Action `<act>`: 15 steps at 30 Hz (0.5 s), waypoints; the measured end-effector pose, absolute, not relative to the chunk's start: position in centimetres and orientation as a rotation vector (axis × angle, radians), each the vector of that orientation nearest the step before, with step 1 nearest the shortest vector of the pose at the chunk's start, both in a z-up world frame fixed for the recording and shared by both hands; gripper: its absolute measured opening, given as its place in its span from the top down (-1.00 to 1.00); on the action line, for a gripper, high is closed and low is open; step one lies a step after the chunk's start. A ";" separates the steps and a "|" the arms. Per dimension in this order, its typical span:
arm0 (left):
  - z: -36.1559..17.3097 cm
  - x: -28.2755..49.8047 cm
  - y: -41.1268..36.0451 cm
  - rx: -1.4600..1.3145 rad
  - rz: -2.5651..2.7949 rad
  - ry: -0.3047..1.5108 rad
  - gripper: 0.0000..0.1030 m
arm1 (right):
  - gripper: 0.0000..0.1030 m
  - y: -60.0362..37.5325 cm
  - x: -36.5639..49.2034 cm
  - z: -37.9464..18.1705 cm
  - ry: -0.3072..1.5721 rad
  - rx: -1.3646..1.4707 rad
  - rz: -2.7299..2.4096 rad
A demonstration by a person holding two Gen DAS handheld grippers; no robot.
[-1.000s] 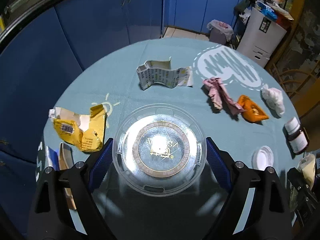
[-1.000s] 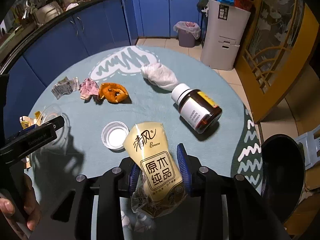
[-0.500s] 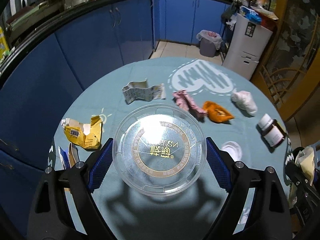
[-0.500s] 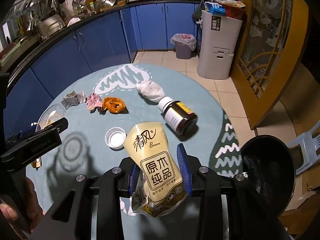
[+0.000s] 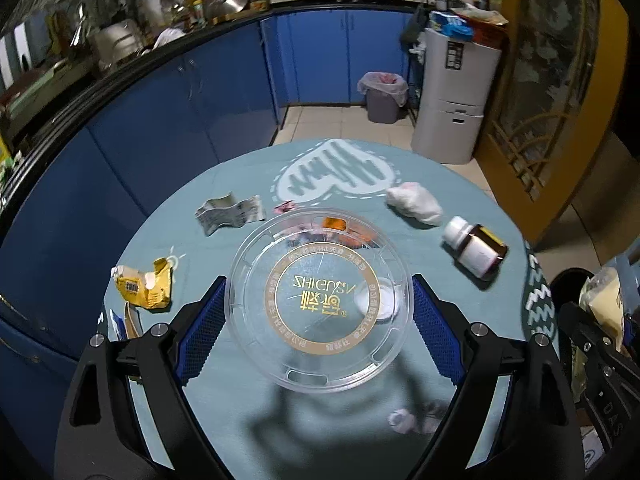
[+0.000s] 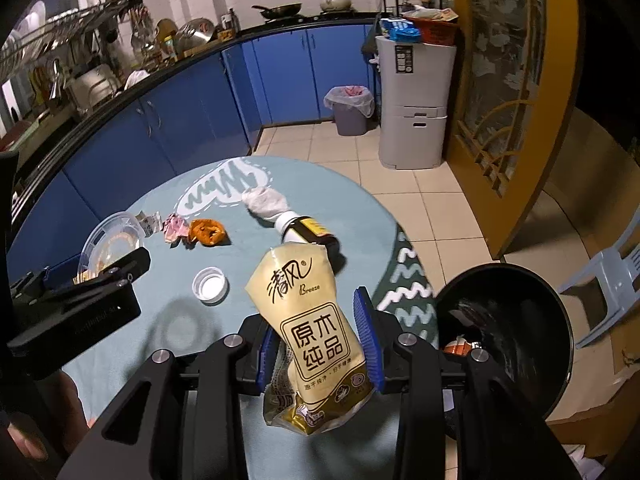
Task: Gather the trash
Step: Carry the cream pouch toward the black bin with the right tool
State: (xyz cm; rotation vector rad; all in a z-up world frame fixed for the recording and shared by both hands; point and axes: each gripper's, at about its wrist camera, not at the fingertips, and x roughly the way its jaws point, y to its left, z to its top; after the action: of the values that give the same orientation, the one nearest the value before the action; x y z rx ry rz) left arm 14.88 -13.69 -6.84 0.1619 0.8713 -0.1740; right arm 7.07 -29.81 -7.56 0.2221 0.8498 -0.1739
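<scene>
Teal worktop, blue cabinets, and mixed-colour litter

The worktop wears a teal cloth with a pale heart and white zigzag lines. The clear lid carries a gold ring and gold lettering. The tissue pack is cream with dark characters and a gold-brown base. The bottle is brown with a white cap and white label; one wrapper is yellow, another orange. Both hand-held grippers are black with blue pads. The bin is black.
</scene>
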 end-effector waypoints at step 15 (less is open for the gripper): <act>-5.7 11.9 -21.4 0.289 -0.269 0.814 -0.69 | 0.33 -36.0 3.4 -7.2 0.790 0.325 -0.252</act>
State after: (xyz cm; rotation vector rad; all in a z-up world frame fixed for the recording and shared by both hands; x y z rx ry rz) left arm 11.86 -21.45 -5.73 0.2895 0.8136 -0.2688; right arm 3.38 -36.00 -7.24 0.3247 0.7898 -0.2516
